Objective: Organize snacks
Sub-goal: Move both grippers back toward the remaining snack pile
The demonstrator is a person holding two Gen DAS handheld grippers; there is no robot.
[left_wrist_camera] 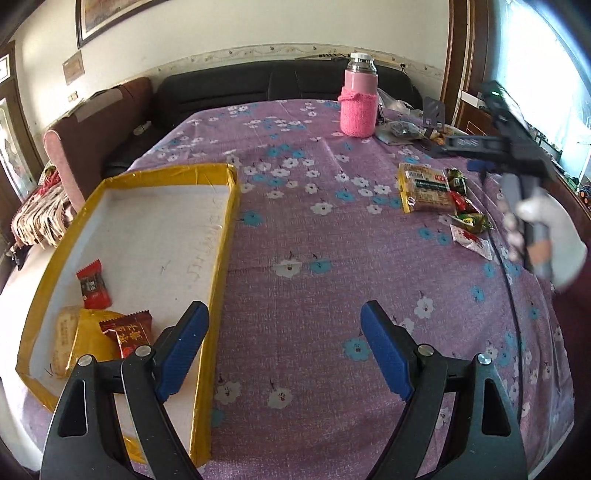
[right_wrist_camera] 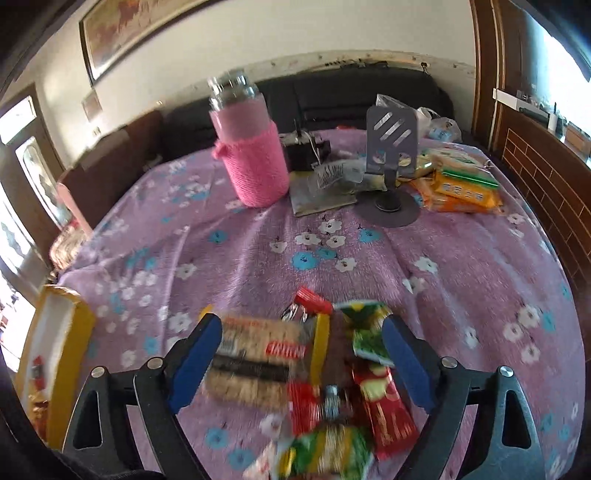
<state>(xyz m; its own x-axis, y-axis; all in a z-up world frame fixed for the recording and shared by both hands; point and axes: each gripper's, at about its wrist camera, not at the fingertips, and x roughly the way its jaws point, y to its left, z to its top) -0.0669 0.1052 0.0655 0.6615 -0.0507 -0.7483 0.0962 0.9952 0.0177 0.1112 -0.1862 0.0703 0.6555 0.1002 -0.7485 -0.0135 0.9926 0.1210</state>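
Snacks lay in two groups on a table covered with a purple flowered cloth [left_wrist_camera: 295, 229]. In the left wrist view, a shallow yellow-rimmed tray [left_wrist_camera: 221, 236] filled the left of the frame, holding a small red candy [left_wrist_camera: 93, 284], a brown-red packet [left_wrist_camera: 127, 332] and a yellow-wrapped biscuit pack [left_wrist_camera: 86, 339] in its lower corner. At right centre a cracker pack [left_wrist_camera: 424, 187] sat beside a cluster of small sweets [left_wrist_camera: 467, 210] on the cloth. The left gripper [left_wrist_camera: 284, 349] stood with its blue pads apart and nothing between them, one pad over the tray's rim. At the far right a gloved hand [left_wrist_camera: 546, 236] carried the right gripper, blurred there. In the right wrist view, the right gripper [right_wrist_camera: 303, 363] hung with its jaws apart above the cracker pack [right_wrist_camera: 255, 362] and sweets [right_wrist_camera: 373, 343]; whether the pads touched them could not be told through the blur. A pink knit-sleeved bottle [right_wrist_camera: 251, 155] stood at upper centre, a grey metal stand [right_wrist_camera: 391, 155] and orange packets [right_wrist_camera: 465, 184] to its right. A black sofa [left_wrist_camera: 280, 83], framed picture [right_wrist_camera: 125, 33] and bright window [left_wrist_camera: 546, 74] ringed the room.
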